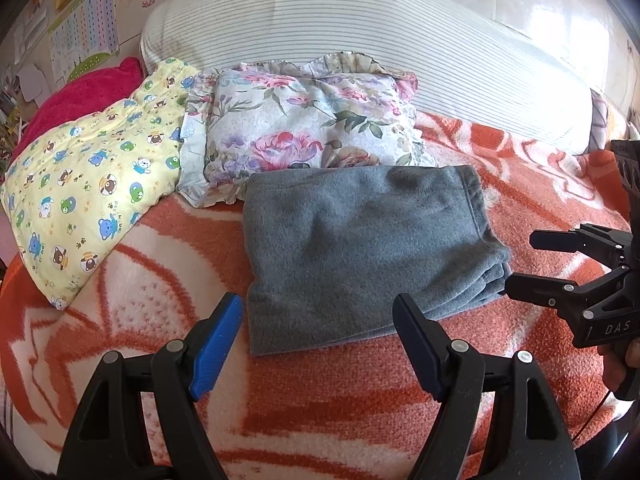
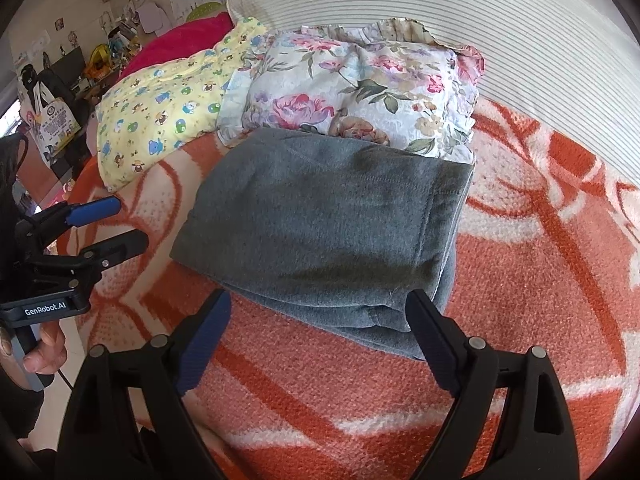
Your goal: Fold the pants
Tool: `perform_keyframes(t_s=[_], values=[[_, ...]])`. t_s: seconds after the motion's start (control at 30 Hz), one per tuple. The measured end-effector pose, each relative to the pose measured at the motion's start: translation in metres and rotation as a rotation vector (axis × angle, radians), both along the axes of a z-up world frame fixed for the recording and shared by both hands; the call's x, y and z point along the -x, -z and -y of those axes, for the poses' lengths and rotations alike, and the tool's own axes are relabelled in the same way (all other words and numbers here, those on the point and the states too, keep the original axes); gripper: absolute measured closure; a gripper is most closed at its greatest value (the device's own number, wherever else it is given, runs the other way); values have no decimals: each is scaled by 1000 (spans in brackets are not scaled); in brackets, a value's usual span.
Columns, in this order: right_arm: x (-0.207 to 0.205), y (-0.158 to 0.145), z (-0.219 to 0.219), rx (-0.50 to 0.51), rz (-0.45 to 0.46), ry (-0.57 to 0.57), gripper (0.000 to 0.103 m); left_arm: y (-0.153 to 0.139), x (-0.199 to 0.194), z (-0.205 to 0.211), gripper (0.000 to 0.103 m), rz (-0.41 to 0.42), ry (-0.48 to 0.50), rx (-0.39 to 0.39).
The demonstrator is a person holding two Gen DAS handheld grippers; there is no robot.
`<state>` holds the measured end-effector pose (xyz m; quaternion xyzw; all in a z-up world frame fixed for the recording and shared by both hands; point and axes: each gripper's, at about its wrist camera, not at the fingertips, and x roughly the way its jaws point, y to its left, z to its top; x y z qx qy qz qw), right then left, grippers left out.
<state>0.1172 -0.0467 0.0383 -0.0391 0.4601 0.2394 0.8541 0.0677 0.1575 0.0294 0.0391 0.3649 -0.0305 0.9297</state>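
From the left wrist view, the gray pants [image 1: 360, 252] lie folded into a thick rectangle on the orange-and-white blanket [image 1: 160, 280] of the bed, their far edge touching the floral pillow [image 1: 308, 124]. A yellow bear-print quilt [image 1: 92, 184] lies left of the pillow. The left gripper [image 1: 320, 344] hangs over the blanket at the pants' near edge, fingers spread wide and holding nothing. The right gripper [image 1: 516, 264] sits just beside the pants' right edge, fingers apart.

From the right wrist view, the pants [image 2: 320, 224] show stacked layers at the near corner. The right gripper [image 2: 320, 336] hovers there, fingers wide and empty. The left gripper [image 2: 128, 224] is at left over the blanket [image 2: 540, 280], fingers parted.
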Motion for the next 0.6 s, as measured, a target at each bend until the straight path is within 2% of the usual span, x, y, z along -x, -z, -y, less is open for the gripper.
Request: perform_keyframes(t_s=[0.6], values=[[-9,6,-2,-16,-13,-1,13,9,-17,-5,25,-28,-22,31]])
